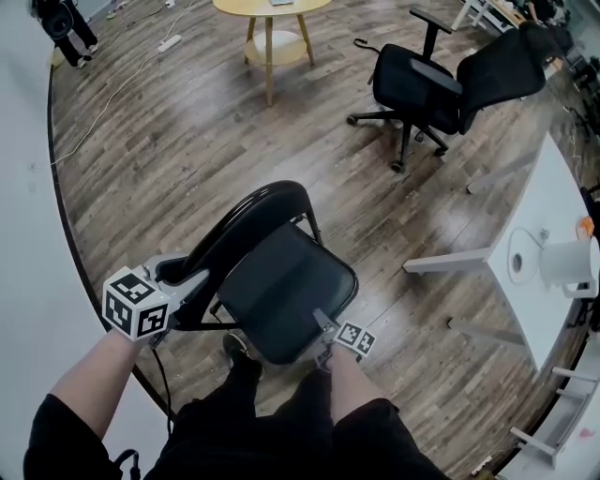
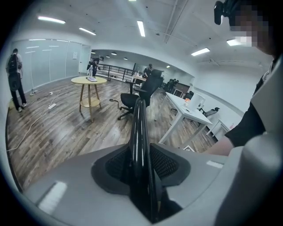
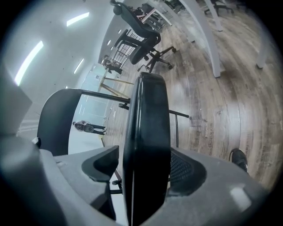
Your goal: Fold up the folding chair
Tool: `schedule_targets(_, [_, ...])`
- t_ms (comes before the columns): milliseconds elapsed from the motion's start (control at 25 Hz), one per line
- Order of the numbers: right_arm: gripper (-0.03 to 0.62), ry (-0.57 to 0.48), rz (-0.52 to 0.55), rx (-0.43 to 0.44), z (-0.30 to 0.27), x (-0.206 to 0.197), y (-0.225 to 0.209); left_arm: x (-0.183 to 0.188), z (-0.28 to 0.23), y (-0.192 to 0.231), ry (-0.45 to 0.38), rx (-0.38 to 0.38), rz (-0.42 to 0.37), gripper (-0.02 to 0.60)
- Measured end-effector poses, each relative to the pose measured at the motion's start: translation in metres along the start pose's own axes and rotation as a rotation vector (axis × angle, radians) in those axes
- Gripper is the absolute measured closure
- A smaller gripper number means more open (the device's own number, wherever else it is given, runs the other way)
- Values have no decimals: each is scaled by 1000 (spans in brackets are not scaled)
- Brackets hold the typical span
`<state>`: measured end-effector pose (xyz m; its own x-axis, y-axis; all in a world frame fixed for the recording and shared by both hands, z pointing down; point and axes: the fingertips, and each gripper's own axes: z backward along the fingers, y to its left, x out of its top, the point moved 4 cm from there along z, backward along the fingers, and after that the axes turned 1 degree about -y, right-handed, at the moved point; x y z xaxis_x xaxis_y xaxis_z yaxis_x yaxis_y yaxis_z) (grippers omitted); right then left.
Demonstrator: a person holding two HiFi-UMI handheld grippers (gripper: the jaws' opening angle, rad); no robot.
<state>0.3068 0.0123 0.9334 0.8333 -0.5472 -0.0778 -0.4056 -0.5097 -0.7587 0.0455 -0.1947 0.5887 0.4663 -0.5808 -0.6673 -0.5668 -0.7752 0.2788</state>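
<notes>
Black chair [image 1: 286,291], seemingly in both jaws

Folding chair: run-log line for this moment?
left gripper: shut on backrest top edge | right gripper: shut on seat edge | fold: seat and backrest apart, not yet flat

Black office chair [image 1: 441,84] stands between round table [image 1: 253,7] and white desk [image 1: 553,206].

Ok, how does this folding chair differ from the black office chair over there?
The folding chair is gripped by the left tool on its backrest and the right tool on its seat edge; the office chair stands alone. The folding chair has a thin tube frame; the office chair has armrests and a wheeled star base. Both are black.
</notes>
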Motion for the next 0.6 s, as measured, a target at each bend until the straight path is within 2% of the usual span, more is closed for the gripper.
schedule_targets(600, [314, -26, 15, -35, 5, 8, 48, 12, 5, -34, 0, 65, -54, 454])
